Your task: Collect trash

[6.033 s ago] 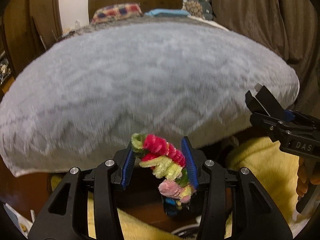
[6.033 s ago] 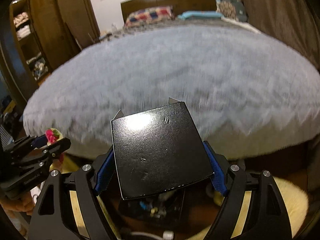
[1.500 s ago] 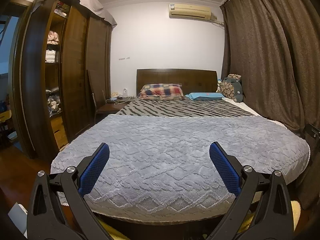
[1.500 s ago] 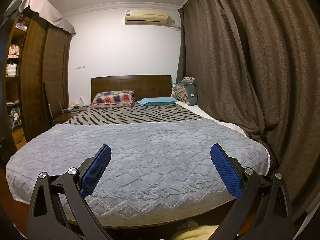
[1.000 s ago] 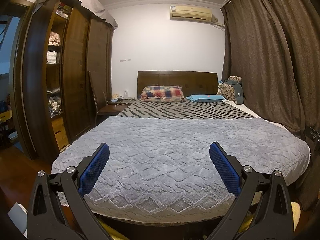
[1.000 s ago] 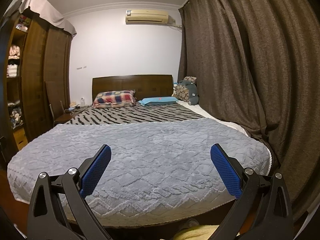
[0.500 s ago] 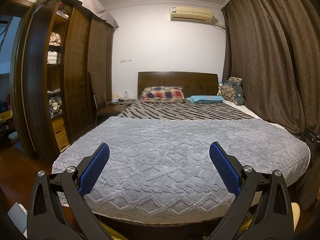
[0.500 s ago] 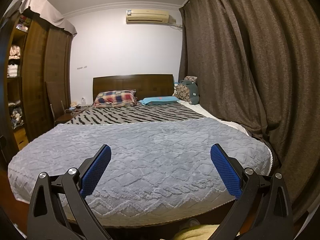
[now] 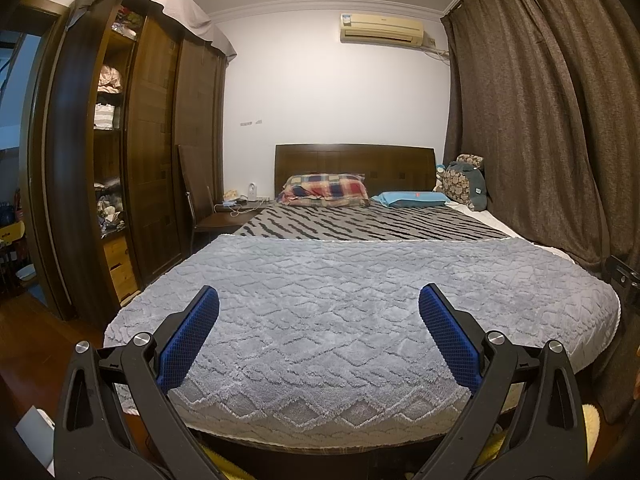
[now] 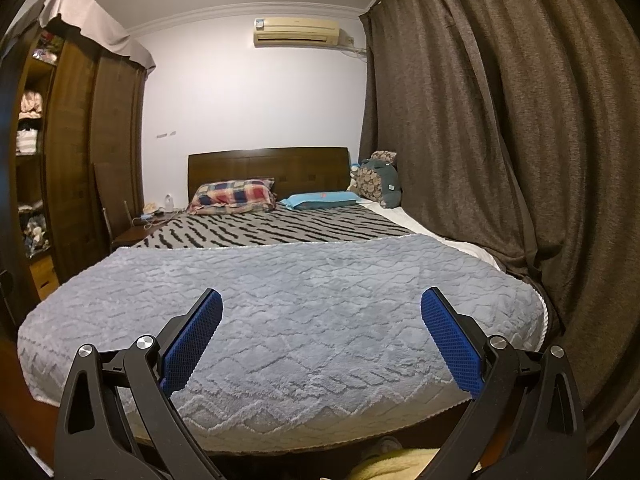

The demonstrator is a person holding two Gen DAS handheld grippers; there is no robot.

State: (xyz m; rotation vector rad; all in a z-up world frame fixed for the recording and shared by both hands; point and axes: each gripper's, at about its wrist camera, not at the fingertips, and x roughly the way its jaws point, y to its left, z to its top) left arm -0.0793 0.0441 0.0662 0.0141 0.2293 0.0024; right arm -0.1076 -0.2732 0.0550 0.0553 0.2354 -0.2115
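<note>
Blue ribbed pads lined the black plastic fingers of my left gripper (image 9: 319,344), which I held raised at the foot of the bed with its jaws spread wide and nothing between them. My right gripper (image 10: 321,346) was released in the same way, fingers far apart and empty.

Just beyond both sets of fingers lay a pale grey fleece blanket with a raised zigzag pattern (image 9: 360,312), spread smooth over the near half of the bed. I could see no trash on it, nor anywhere else in either view. A strip of yellow fluffy rug (image 10: 394,465) showed on the floor below the bed's edge.

Farther off, a black-and-grey zebra-striped cover (image 9: 368,224) ran up to a red-and-blue plaid pillow (image 9: 326,188), a flat turquoise pillow (image 9: 414,199) and a dark wooden headboard (image 9: 354,160). A tall dark wooden wardrobe with open shelves (image 9: 120,152) stood to the left, heavy brown curtains (image 10: 500,140) hung to the right, and a cream air conditioner (image 9: 381,29) sat high on the white wall.

Judging by the bare blanket and my two empty grippers, the collecting looked finished, or close to it; wherever the trash went was out of view.
</note>
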